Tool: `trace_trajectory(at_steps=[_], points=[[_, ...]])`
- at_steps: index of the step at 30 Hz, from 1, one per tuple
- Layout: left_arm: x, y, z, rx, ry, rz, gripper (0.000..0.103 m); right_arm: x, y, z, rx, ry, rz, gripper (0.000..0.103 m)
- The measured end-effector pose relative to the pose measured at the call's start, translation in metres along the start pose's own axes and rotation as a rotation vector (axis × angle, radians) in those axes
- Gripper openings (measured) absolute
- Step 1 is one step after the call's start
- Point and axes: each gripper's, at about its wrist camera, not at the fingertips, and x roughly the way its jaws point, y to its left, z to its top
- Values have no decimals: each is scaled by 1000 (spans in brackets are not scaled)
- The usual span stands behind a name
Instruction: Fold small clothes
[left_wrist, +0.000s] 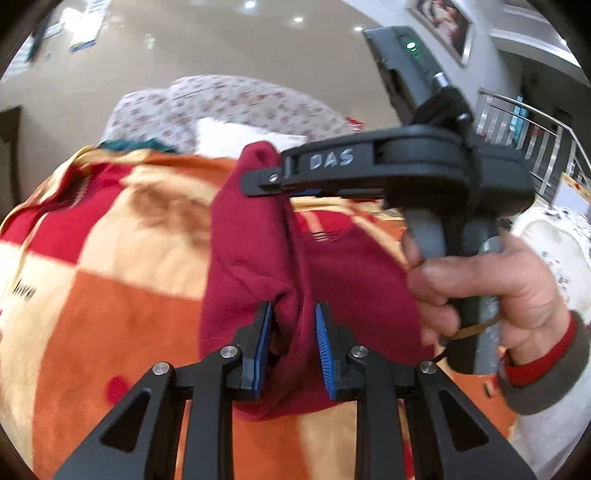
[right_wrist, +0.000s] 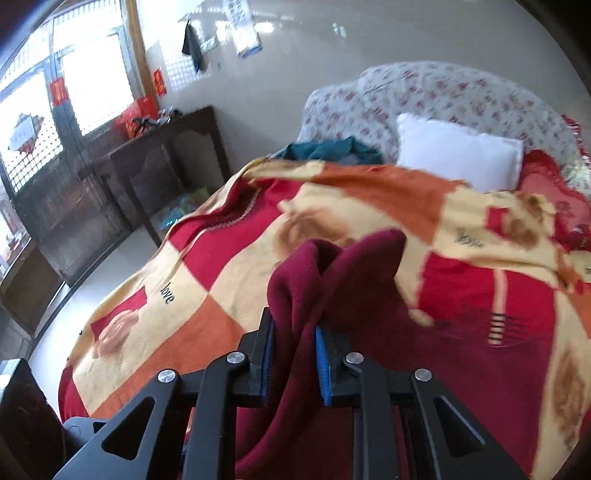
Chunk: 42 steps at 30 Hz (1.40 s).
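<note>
A dark red garment hangs lifted above the checked blanket. My left gripper is shut on a bunched fold of it between the blue pads. In the left wrist view the right gripper comes in from the right, held by a hand, and clamps the garment's upper edge. In the right wrist view the right gripper is shut on the same dark red garment, whose folds rise past the fingertips and hang below them.
The orange, red and cream blanket covers a bed. A white pillow, a teal cloth and a floral headboard lie at its far end. A dark wooden cabinet stands left of the bed.
</note>
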Motion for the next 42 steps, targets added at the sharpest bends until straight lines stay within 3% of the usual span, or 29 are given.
trace_trajectory(at_steps=[4, 10, 15, 18, 21, 26, 28, 29, 33, 36, 38, 42], points=[[19, -60, 13, 92, 15, -35, 20, -37, -43, -11, 39, -28, -59, 20], [58, -126, 5, 166, 85, -93, 17, -64, -116, -48, 100, -9, -152, 20], [57, -120, -2, 181, 121, -63, 19, -37, -164, -90, 135, 78, -288, 20], [46, -104, -3, 197, 105, 32, 23, -38, -179, -100, 194, 56, -254, 20], [49, -75, 4, 166, 106, 120, 23, -50, -171, -95, 187, 35, -245, 20], [55, -62, -7, 122, 160, 113, 26, -67, -160, -97, 163, 18, -277, 20], [71, -66, -19, 139, 198, 121, 28, -55, -172, -108, 230, 63, -291, 24], [79, -68, -24, 153, 215, 127, 28, -55, -177, -112, 267, 61, -279, 32], [89, -71, -33, 220, 198, 173, 32, -98, -170, -124, 357, -15, -194, 33], [85, -70, -31, 193, 203, 157, 32, -128, -129, -126, 283, -69, -118, 33], [82, -71, -28, 178, 193, 153, 34, -129, -104, -128, 205, -58, -99, 33], [84, -74, -30, 166, 195, 160, 44, -98, -86, -150, 136, 44, -189, 33]])
